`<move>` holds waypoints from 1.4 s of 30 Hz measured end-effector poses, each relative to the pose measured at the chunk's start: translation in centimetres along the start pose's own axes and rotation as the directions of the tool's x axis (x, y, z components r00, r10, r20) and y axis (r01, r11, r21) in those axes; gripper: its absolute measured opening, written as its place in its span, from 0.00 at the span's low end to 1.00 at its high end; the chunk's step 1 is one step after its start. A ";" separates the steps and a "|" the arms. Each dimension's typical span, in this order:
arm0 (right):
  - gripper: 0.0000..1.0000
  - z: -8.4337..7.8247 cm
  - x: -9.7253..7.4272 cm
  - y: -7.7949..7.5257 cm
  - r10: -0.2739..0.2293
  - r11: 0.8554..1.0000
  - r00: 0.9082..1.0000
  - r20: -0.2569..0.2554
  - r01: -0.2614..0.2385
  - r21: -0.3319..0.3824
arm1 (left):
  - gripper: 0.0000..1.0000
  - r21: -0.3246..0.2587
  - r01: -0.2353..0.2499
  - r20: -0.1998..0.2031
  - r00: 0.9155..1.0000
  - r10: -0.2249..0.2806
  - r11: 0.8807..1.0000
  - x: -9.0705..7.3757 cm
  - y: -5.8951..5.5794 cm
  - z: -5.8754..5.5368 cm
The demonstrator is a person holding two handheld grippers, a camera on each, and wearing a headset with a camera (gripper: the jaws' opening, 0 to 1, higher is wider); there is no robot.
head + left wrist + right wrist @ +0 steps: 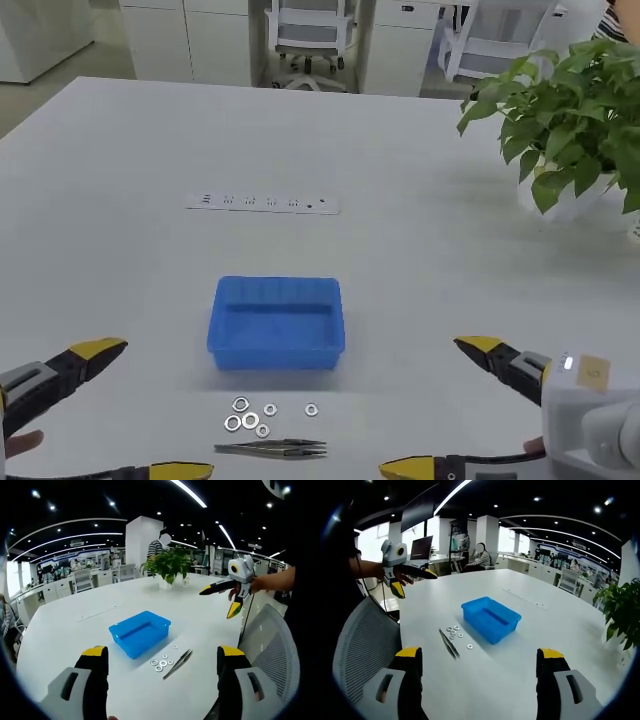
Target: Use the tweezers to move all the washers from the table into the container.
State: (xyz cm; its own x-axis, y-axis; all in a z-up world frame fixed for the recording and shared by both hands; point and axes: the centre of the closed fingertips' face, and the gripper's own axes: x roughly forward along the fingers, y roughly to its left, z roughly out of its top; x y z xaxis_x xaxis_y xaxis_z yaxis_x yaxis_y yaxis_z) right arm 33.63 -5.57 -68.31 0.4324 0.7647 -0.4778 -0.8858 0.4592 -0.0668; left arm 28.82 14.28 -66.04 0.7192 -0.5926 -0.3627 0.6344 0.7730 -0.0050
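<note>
Nearest on the white bench [120,150], the left gripper [167,407] sits at the left edge and the right gripper [418,405] at the right. Both have their yellow-tipped jaws spread wide and hold nothing, and they are well apart from each other. Between them, at the near edge, the tweezers [272,449] lie flat on the bench, untouched, with their length running left to right. Just beyond them the washers [250,418] rest on the bench in a loose cluster (six, as far as can be counted), with one set a little apart to the right. Just past the washers stands the blue container [275,352], a shallow rectangular bin, with no washers visible in it. Farther out a white power strip [262,203] lies flat near the middle of the bench. At the far right a leafy potted plant [575,110] stands in a white pot, and beyond the far edge are white office chairs [310,35].
</note>
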 end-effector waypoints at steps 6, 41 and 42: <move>0.95 0.1 -0.1 -0.4 0.007 1.000 1.000 -0.007 -0.007 -0.018 | 0.95 0.005 0.006 -0.007 1.000 -0.006 1.000 -0.1 0.0 -0.2; 0.69 -0.3 2.1 -0.6 0.195 0.969 0.974 -0.115 -0.209 -0.129 | 0.75 0.096 0.182 -0.151 0.974 -0.166 0.979 2.3 0.7 -1.6; 0.69 -0.3 2.2 -0.5 0.197 0.969 0.973 -0.117 -0.211 -0.130 | 0.75 0.100 0.191 -0.157 0.972 -0.174 0.977 2.4 0.7 -1.6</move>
State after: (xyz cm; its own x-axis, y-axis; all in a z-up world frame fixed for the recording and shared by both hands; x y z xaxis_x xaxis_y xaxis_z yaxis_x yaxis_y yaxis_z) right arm 34.99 -4.30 -69.58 0.2269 0.7819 -0.5806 -0.9714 0.2242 -0.0777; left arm 30.57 13.75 -68.45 0.5443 -0.6748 -0.4984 0.7850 0.6192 0.0189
